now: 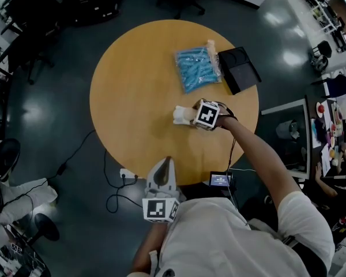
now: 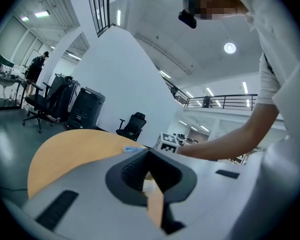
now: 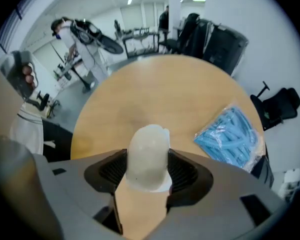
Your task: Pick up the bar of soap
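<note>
The bar of soap (image 3: 148, 156) is a whitish rounded block, held between the ribbed pads of my right gripper (image 3: 147, 170), which is shut on it. In the head view the soap (image 1: 181, 115) sticks out to the left of the right gripper (image 1: 191, 115) over the round wooden table (image 1: 132, 97), right of centre. My left gripper (image 1: 162, 171) hangs at the table's near edge; its jaws are closed together with nothing between them, as the left gripper (image 2: 146, 176) view also shows.
A clear bag of blue items (image 1: 197, 68) lies at the table's far right, next to a black tray (image 1: 239, 68). A small screen (image 1: 219, 180) sits at the near edge. Office chairs, cables and desks surround the table.
</note>
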`<state>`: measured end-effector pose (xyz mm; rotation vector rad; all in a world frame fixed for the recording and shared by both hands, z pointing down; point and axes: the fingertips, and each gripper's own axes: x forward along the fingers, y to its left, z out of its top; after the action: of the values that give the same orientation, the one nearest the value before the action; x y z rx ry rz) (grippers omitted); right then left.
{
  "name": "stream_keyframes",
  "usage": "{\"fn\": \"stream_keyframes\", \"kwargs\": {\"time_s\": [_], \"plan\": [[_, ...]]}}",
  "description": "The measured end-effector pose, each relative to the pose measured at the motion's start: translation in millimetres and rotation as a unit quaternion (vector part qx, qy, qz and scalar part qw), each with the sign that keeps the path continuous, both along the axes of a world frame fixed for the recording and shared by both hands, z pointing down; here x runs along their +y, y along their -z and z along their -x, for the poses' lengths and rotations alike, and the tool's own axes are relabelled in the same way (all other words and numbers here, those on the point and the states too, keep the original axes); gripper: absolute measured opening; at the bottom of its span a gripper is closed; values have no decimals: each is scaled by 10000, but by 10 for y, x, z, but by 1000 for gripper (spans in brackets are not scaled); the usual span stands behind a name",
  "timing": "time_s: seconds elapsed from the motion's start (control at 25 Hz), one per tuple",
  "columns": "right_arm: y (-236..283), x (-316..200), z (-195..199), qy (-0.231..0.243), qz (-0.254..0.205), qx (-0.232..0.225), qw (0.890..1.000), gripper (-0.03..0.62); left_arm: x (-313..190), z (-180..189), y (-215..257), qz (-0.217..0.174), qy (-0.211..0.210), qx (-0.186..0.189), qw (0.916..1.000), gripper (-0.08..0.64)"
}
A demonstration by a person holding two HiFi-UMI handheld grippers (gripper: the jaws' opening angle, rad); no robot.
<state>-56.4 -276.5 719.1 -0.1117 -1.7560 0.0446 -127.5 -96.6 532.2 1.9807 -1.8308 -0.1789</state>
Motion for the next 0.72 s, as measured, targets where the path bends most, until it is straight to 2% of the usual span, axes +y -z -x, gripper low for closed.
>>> {"fn": "stream_keyframes", "kwargs": {"time_s": [0.04, 0.08, 0.12, 0.16, 0.2, 0.24, 0.32, 0.4, 0.44, 0.48, 0.52, 0.6, 0.72], "plan": [[165, 11, -1, -279, -36, -560, 9980, 265, -11, -20, 25, -12, -15, -5, 10000, 5], [352, 11, -3, -539, -127, -1178, 9915, 264, -26, -37, 49, -24, -27, -15, 10000, 6], [554, 18, -25, -807, -226, -1806, 9800, 264, -44, -52, 71, -44, -39, -39, 10000, 6], [770, 37, -73, -1105, -318, -2423, 9634, 264, -63, -65, 91, -72, -50, -76, 9999, 5], [996, 69, -145, -1433, -406, -3019, 9416, 264, -83, -74, 114, -100, -56, -126, 9999, 5], [1231, 115, -235, -1762, -509, -3588, 9152, 264, -104, -76, 142, -121, -57, -190, 9997, 6], [1707, 252, -454, -2328, -810, -4573, 8545, 264, -147, -87, 195, -153, -57, -316, 9994, 5], [2106, 425, -688, -2785, -1138, -5228, 7976, 264, -199, -121, 232, -196, -45, -386, 9991, 5], [2238, 513, -788, -2982, -1259, -5420, 7756, 264, -227, -138, 252, -217, -32, -403, 9989, 5], [2319, 597, -866, -3147, -1337, -5548, 7585, 264, -255, -156, 271, -241, -27, -405, 9989, 5], [2359, 672, -922, -3275, -1381, -5636, 7457, 264, -283, -176, 284, -271, -45, -398, 9988, 5], [2360, 774, -979, -3421, -1447, -5735, 7302, 264, -340, -221, 304, -320, -124, -419, 9985, 5], [2287, 846, -1036, -3533, -1471, -5755, 7227, 264, -387, -295, 346, -364, -172, -455, 9982, 6]]}}
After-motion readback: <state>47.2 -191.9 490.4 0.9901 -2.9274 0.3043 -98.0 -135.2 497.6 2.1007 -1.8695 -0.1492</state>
